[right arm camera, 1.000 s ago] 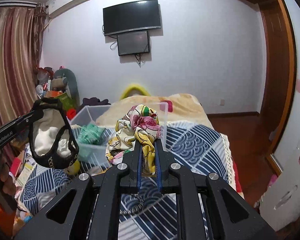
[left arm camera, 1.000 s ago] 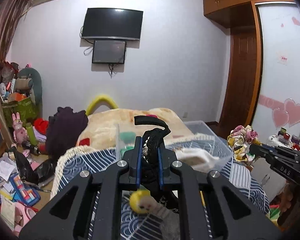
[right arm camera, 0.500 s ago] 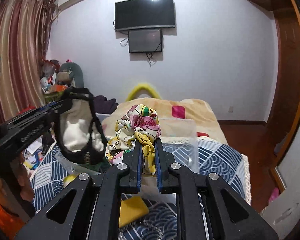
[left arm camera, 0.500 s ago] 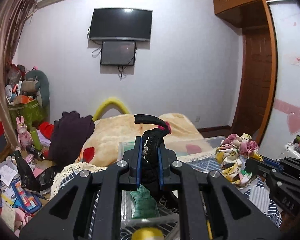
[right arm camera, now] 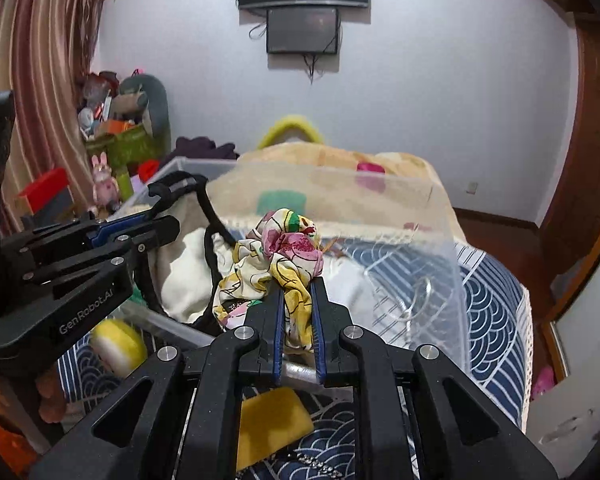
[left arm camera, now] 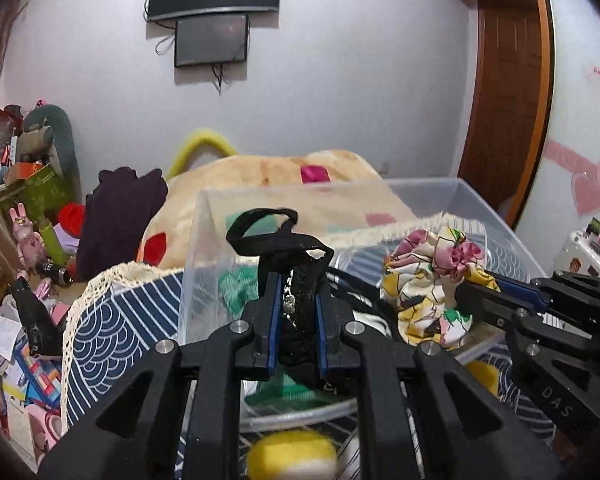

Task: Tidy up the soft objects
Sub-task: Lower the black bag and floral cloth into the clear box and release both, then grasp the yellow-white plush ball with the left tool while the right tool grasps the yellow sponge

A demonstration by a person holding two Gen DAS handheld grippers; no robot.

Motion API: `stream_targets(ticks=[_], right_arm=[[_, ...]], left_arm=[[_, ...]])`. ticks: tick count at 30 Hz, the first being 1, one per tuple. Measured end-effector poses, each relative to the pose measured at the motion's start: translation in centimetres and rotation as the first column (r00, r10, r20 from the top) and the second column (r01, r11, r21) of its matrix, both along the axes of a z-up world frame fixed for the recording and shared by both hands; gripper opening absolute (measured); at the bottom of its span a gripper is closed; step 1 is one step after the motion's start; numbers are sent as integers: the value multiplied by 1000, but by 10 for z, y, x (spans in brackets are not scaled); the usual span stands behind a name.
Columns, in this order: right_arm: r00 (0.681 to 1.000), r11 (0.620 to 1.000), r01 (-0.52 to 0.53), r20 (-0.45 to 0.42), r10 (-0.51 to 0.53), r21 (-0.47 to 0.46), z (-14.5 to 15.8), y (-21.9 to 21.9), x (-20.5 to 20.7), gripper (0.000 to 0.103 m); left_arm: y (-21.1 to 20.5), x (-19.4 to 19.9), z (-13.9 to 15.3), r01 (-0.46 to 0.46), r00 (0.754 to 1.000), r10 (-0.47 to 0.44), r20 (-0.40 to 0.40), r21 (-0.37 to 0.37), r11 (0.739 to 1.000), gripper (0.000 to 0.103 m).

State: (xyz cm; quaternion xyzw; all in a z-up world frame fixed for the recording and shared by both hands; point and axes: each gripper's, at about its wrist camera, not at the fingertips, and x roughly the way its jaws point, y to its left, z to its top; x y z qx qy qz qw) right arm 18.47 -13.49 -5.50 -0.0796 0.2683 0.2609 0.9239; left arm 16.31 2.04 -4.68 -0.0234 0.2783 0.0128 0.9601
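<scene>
While both loads hang over the clear bin (left arm camera: 500, 224) on the bed (right arm camera: 496, 288), the left gripper (left arm camera: 297, 322) clamps a black-trimmed garment (left arm camera: 300, 300) and the right gripper (right arm camera: 296, 332) pinches a floral cloth (right arm camera: 276, 264), evidently positioned for dropping in.

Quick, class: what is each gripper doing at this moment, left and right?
Left gripper: shut on the black and cream garment.
Right gripper: shut on the floral cloth.

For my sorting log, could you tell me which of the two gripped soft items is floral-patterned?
The crumpled multicoloured floral cloth in the right gripper; the left gripper holds a black-trimmed cream fabric piece.
</scene>
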Motion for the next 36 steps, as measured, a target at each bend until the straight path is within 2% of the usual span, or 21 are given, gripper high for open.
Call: stream_targets(ticks=[2, 4, 6, 10, 15, 18, 21, 22, 25, 30, 36], right_arm=[[1000, 1000, 7, 6, -7, -10, 0, -2, -2, 17], [1000, 1000, 9, 10, -9, -13, 3, -6, -3, 29], [1000, 1000, 5, 9, -5, -5, 5, -10, -5, 35], [1000, 1000, 3, 23, -3, -1, 8, -17, -12, 40], [999, 1000, 9, 50, -10, 17, 14, -26, -19, 55], [997, 999, 20, 78, -22, 25, 19, -32, -27, 63], [995, 998, 20, 95, -25, 55, 25, -39, -37, 72], [995, 998, 19, 99, -25, 63, 26, -39, -39, 72], [994, 997, 11, 107, -19, 72, 28, -40, -46, 72], [994, 999, 16, 112, -21, 46, 19, -38, -55, 72], [1000, 999, 9, 7, -9, 39, -11, -36, -45, 72]], left_arm=[[0, -3, -2, 7, 1000, -7, -7, -2, 1000, 14], [2, -5, -3, 21, 1000, -22, -21, -19, 1000, 17], [3, -8, -3, 34, 999, -36, -31, -36, 999, 21], [3, -17, 0, 53, 998, -55, -25, -45, 998, 32], [1, -38, 10, 78, 997, -77, 16, -53, 996, 51], [2, -49, 19, 83, 996, -81, 48, -56, 995, 55], [4, -62, 27, 76, 994, -72, 81, -52, 996, 65], [5, -67, 29, 70, 993, -65, 97, -53, 996, 72], [8, -77, 29, 55, 992, -47, 121, -68, 996, 86], [11, -82, 9, 37, 997, -32, 71, -68, 997, 89], [12, -73, -25, 14, 1000, -16, -18, -75, 997, 89]])
